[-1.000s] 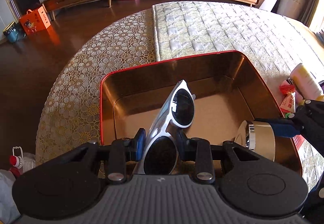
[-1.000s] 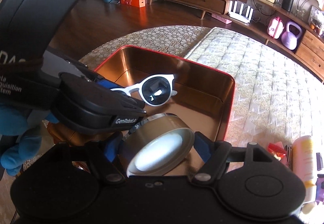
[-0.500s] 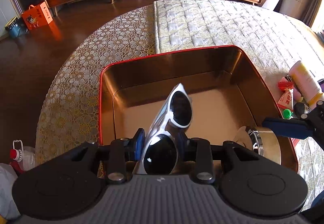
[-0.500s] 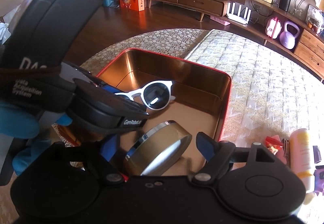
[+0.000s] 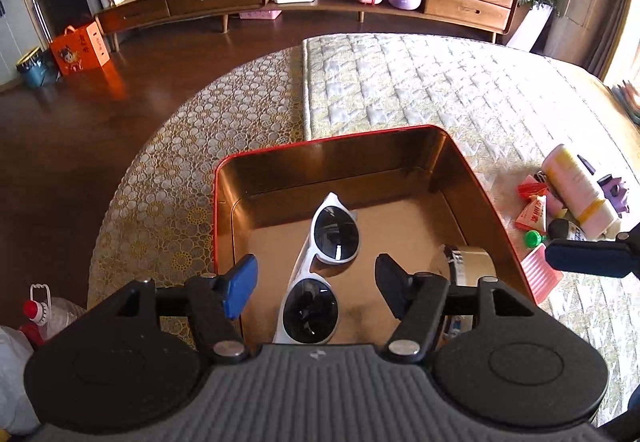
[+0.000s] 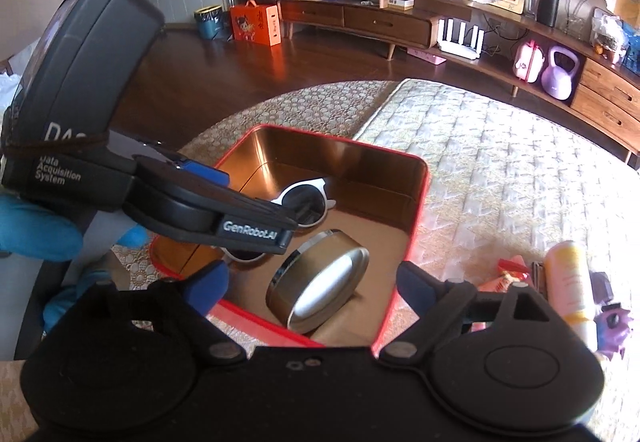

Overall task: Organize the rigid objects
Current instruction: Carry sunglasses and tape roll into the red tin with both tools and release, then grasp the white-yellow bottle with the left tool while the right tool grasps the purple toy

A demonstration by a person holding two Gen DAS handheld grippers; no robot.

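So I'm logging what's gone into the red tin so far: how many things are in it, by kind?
Inside the red tin:
White sunglasses: 1
Round metal tin: 1
Total: 2

The left gripper (image 6: 256, 218) reads "GenRobot.AI" on its arm and "Data Acquisition System" on its body.

Quilted bed (image 5: 440, 90) carries red tin (image 5: 336, 140) and, apparently, toiletries (image 5: 576, 186).
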